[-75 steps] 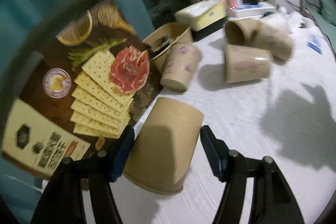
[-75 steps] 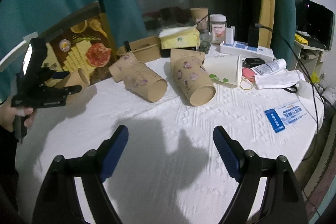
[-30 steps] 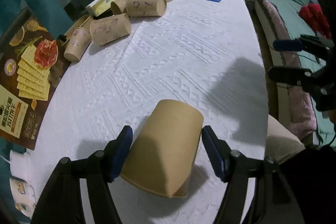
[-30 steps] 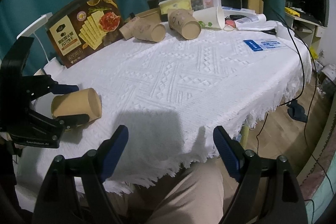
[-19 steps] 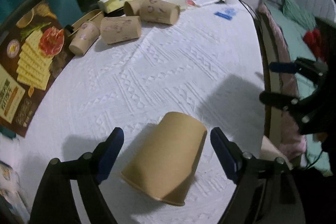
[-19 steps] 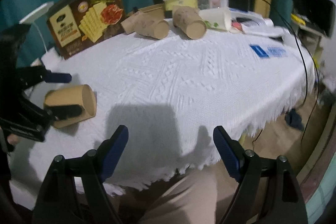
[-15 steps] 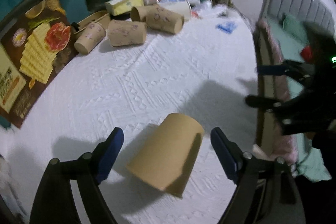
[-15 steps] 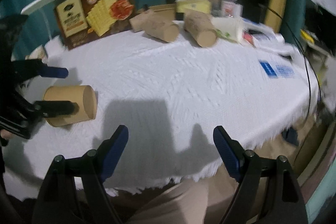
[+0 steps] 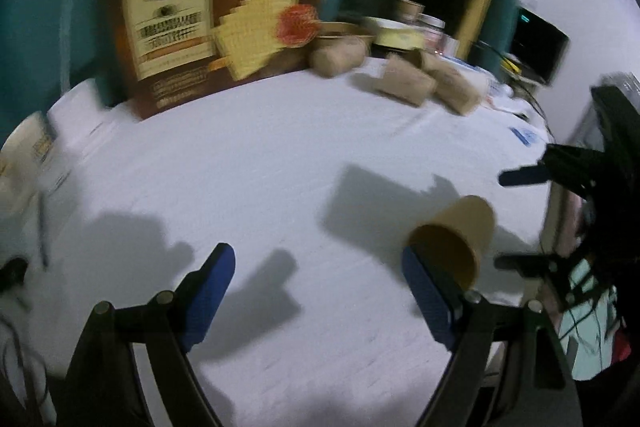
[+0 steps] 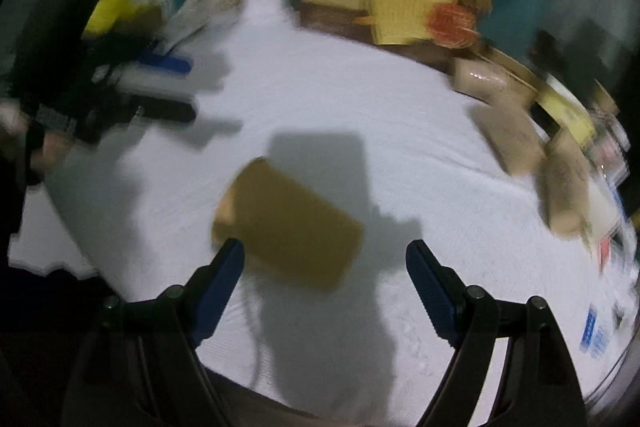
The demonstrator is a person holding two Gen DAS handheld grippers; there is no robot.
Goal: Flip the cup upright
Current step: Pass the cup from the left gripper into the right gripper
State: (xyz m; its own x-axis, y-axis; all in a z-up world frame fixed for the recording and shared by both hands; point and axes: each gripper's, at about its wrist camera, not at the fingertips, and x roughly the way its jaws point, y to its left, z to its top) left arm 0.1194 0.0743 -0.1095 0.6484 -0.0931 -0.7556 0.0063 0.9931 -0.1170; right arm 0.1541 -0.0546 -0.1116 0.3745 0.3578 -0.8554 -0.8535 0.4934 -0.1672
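A plain brown paper cup (image 9: 454, 235) lies on its side on the white tablecloth (image 9: 260, 163), its open mouth toward the left camera, just beyond my left gripper's right finger. My left gripper (image 9: 318, 291) is open and empty, with the cup to its right. In the right wrist view the same cup (image 10: 288, 227) lies just ahead of my right gripper (image 10: 326, 283), which is open and empty, closer to its left finger. The left gripper (image 10: 160, 87) shows at the left there, and the right gripper (image 9: 528, 219) shows at the right edge of the left view. Both views are blurred.
A cracker box (image 9: 216, 35) stands at the back of the table. Several patterned paper cups (image 9: 404, 83) lie on their sides at the back right, beside a yellow box (image 9: 400, 35) and jars. The table's front edge (image 10: 360, 407) is near the right gripper.
My left gripper let go of the brown cup and swung left, leaving it lying on the cloth. My right gripper moved in over the table toward the cup.
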